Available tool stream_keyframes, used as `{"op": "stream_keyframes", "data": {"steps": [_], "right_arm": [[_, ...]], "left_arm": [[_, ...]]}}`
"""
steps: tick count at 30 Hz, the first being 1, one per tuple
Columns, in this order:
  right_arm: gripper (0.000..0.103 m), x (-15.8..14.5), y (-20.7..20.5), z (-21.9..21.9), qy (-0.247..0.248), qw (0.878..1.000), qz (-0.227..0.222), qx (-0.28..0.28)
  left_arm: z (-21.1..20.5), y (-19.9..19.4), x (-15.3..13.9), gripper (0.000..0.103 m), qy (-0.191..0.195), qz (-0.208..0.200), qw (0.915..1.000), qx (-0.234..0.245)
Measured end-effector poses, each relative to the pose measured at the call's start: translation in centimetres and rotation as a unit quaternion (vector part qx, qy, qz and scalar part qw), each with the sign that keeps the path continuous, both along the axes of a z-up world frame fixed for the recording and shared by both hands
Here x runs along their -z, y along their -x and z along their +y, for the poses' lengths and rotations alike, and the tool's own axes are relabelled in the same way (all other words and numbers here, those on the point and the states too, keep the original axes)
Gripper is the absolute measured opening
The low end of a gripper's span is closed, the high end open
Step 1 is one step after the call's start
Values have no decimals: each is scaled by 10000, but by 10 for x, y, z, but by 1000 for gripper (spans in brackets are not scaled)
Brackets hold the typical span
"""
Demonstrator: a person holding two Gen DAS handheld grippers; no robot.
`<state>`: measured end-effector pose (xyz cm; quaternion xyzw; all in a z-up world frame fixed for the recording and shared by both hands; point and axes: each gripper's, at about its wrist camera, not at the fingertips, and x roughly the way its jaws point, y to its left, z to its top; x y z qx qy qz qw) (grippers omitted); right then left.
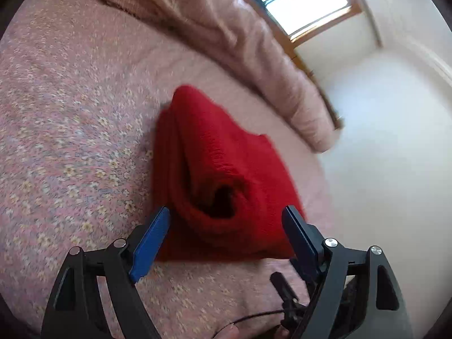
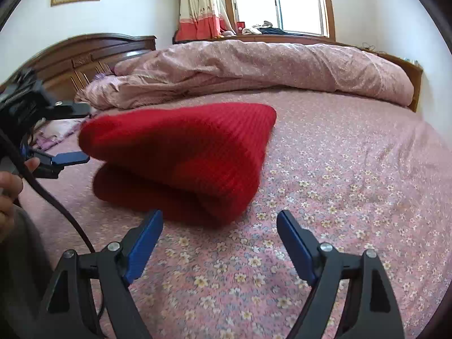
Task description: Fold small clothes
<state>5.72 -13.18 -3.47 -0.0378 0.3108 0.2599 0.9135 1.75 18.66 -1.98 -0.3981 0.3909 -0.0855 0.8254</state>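
A red knitted garment (image 1: 209, 166) lies folded over on the pink flowered bed sheet (image 1: 70, 130). Its upper layer bulges up, with a dark opening at the near end in the left wrist view. My left gripper (image 1: 226, 212) is open, its blue fingers either side of that near end, not closed on it. In the right wrist view the garment (image 2: 183, 152) lies just ahead, and my right gripper (image 2: 219, 216) is open and empty just short of its near edge. The left gripper (image 2: 76, 134) shows there at the garment's left end, jaws apart.
A rumpled pink duvet (image 2: 254, 67) lies along the far side of the bed. A wooden headboard (image 2: 84, 53) stands at the back left. A window (image 2: 282, 0) and curtain (image 2: 200, 5) are behind. A dark cable (image 2: 53, 200) hangs at left by a hand.
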Motion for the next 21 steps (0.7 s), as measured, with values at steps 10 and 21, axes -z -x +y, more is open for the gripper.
{"op": "stream_keyframes", "data": {"steps": [10,21], "right_arm": [[86,7,-41,24,218,9994,40,261],[86,6,-73,45,325,9975,-51,627]], "left_arm": [[-10,-24,-7,21,-377,-540,9977,-128],[4,-26,-9,20,5,-704,9972,-269]]}}
